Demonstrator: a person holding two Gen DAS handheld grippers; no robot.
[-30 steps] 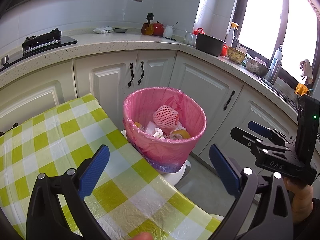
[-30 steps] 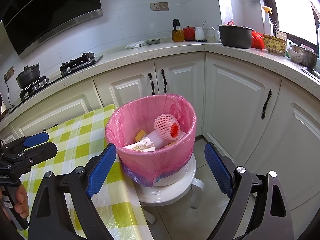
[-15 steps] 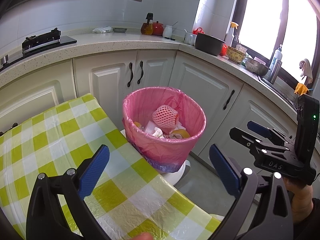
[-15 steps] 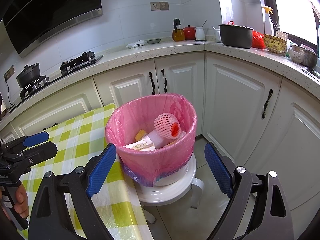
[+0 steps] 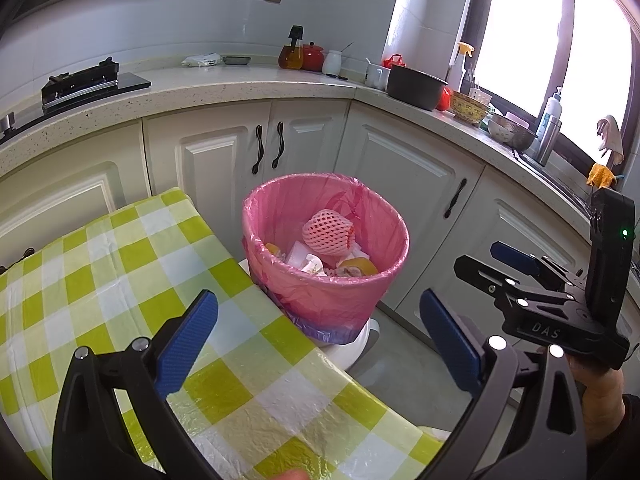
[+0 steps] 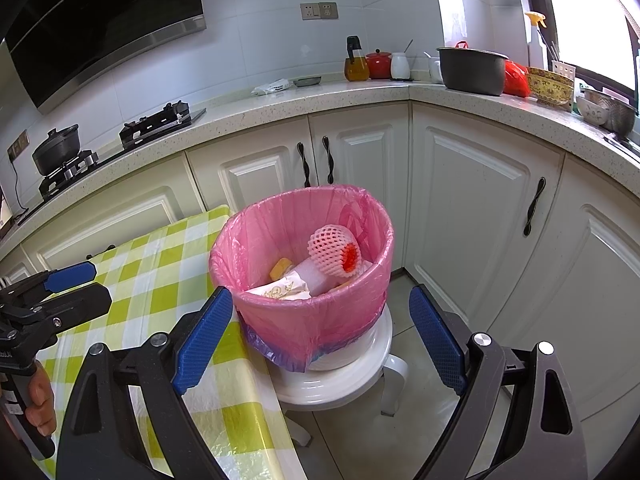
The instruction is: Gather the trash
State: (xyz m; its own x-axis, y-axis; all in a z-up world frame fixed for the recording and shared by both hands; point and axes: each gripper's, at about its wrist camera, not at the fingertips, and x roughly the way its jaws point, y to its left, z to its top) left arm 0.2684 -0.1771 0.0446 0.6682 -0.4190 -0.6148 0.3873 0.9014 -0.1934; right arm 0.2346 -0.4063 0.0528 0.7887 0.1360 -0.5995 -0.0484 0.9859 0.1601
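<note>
**Both grippers empty above a filled bin at the table's corner**

The bin (image 6: pixel 304 280), lined with a pink bag (image 5: pixel 280 200), stood on a white stool (image 6: pixel 340 380) set just beside the corner of the table (image 5: pixel 120 264), which was covered in a green-and-white checked cloth. That placement probably let trash be carried off the tabletop and dropped over the rim with little travel. Inside the bin lay a pink foam fruit net (image 5: pixel 326 232) on top, with crumpled paper (image 6: pixel 284 290) and pieces of what looked like orange peel (image 5: pixel 358 266) beneath it.

The left gripper (image 5: pixel 316 328) hovered over the table edge, its blue-padded jaws spread wide and holding nothing. The right gripper (image 6: pixel 320 334) was held lower and nearer the bin, its jaws likewise spread wide and empty, with the bin's near wall framed between them. Each gripper pointed towards the bin, and each showed at the edge of the other's view, well apart from it.

The visible part of the cloth carried no loose trash, so the collection appeared to be at or near its end. The open, empty jaws were consistent with a release over the bin, though this is a judgement only. A blurred object at the lower edge of the left view could not be identified.
</note>
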